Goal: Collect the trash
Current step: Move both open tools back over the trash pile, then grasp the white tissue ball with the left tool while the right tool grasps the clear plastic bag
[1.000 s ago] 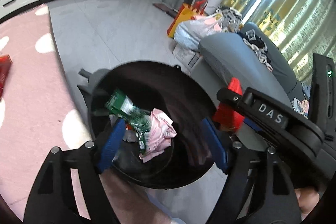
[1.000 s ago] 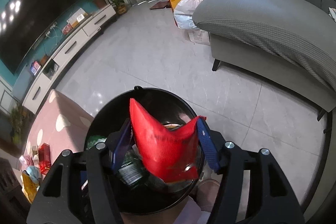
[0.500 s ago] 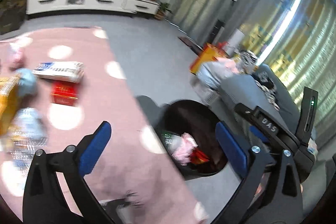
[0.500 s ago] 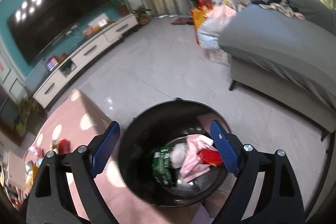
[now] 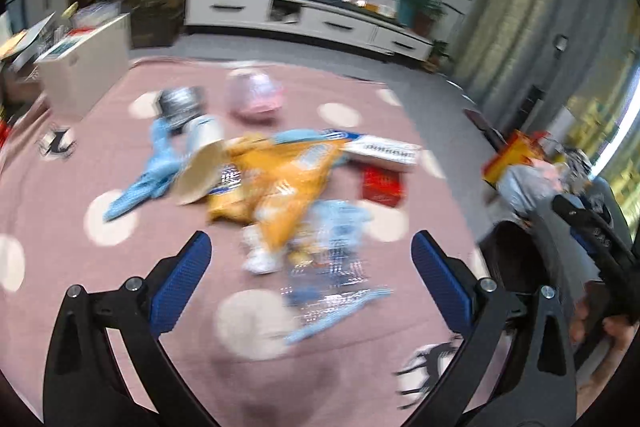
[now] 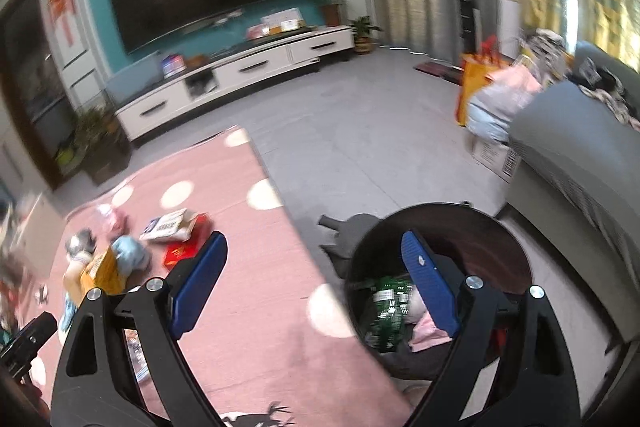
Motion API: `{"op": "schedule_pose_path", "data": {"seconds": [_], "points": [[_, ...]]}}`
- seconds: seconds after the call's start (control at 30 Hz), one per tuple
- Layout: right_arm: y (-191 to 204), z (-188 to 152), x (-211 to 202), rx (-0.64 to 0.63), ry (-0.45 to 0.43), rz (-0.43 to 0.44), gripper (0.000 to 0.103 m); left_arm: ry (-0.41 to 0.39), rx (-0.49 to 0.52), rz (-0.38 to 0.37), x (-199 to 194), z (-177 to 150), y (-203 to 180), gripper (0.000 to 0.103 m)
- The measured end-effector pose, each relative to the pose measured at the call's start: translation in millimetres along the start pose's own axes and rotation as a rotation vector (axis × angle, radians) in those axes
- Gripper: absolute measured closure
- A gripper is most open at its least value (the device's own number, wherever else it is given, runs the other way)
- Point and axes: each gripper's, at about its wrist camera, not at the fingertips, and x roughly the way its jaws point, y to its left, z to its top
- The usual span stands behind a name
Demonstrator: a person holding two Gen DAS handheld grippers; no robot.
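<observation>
1. Several pieces of trash lay heaped on the pink rug (image 5: 52, 211): a yellow snack bag (image 5: 280, 183), blue wrappers (image 5: 340, 239), a red packet (image 5: 382, 183) and a white box (image 5: 384, 151), all well apart from the black bin (image 6: 516, 259), which stood just off the rug's edge on the grey floor
2. The left claw (image 5: 312, 275) was spread wide and held nothing, poised above the heap with the blue wrappers between its fingers, probably lining up a pick
3. The right claw (image 6: 316, 287) was likewise released and empty, hanging over the bin's rim
4. Only the right wrist view showed inside the bin: a green wrapper (image 6: 386, 307) and a pink wrapper (image 6: 428, 333). The left wrist view, blurred, gave the heap closely but caught only the bin's dark edge
</observation>
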Motion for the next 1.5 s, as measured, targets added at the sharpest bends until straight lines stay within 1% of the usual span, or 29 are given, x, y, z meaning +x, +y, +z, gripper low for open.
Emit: {"op": "schedule_pose_path", "data": {"seconds": [0.07, 0.2, 0.3, 0.37, 0.5, 0.57, 0.8, 0.93, 1.03, 1.17, 1.23, 1.33, 1.4, 1.5], "points": [[17.6, -3.4, 6.2, -0.041, 0.018, 0.030, 0.016, 0.002, -0.056, 0.001, 2.3, -3.3, 22.6, 0.003], [47.3, -12.7, 17.6, -0.107, 0.053, 0.070, 0.016, 0.056, -0.175, 0.024, 14.2, -13.9, 58.7, 0.003], [70.1, -21.7, 26.7, -0.144, 0.089, 0.136, 0.016, 0.061, -0.160, 0.060, 21.8, -17.2, 70.1, 0.003], [82.5, -26.9, 32.8, -0.155, 0.117, 0.176, 0.016, 0.069, -0.174, 0.087, 27.2, -19.1, 75.9, 0.003], [105.0, -40.3, 48.9, -0.186, 0.193, 0.246, 0.016, 0.097, -0.198, 0.064, 36.7, -21.3, 84.3, 0.003], [115.3, -49.3, 57.0, -0.200, 0.240, 0.274, 0.016, 0.095, -0.213, 0.073, 38.6, -21.9, 89.0, 0.003], [147.1, -73.4, 67.7, -0.262, 0.330, 0.345, 0.016, 0.093, -0.279, 0.095, 40.3, -19.6, 111.7, 0.003], [171.2, -90.8, 74.4, -0.333, 0.364, 0.355, 0.016, 0.089, -0.317, 0.080, 38.8, -17.9, 120.8, 0.004], [186.8, -102.7, 79.5, -0.380, 0.385, 0.366, 0.016, 0.080, -0.325, 0.073, 38.3, -16.4, 122.6, 0.005], [199.1, -113.0, 83.4, -0.419, 0.393, 0.360, 0.016, 0.078, -0.309, 0.065, 38.6, -15.1, 118.1, 0.015], [202.3, -117.0, 85.7, -0.427, 0.399, 0.359, 0.016, 0.078, -0.297, 0.053, 40.1, -14.4, 114.5, 0.018], [204.6, -121.1, 90.5, -0.436, 0.409, 0.345, 0.016, 0.083, -0.282, -0.006, 43.2, -12.5, 109.1, 0.021], [204.9, -122.6, 92.7, -0.442, 0.405, 0.324, 0.016, 0.088, -0.277, -0.035, 45.9, -11.7, 105.0, 0.027], [203.1, -123.2, 96.3, -0.443, 0.408, 0.314, 0.016, 0.095, -0.259, -0.032, 51.5, -11.9, 99.5, 0.032]]}}
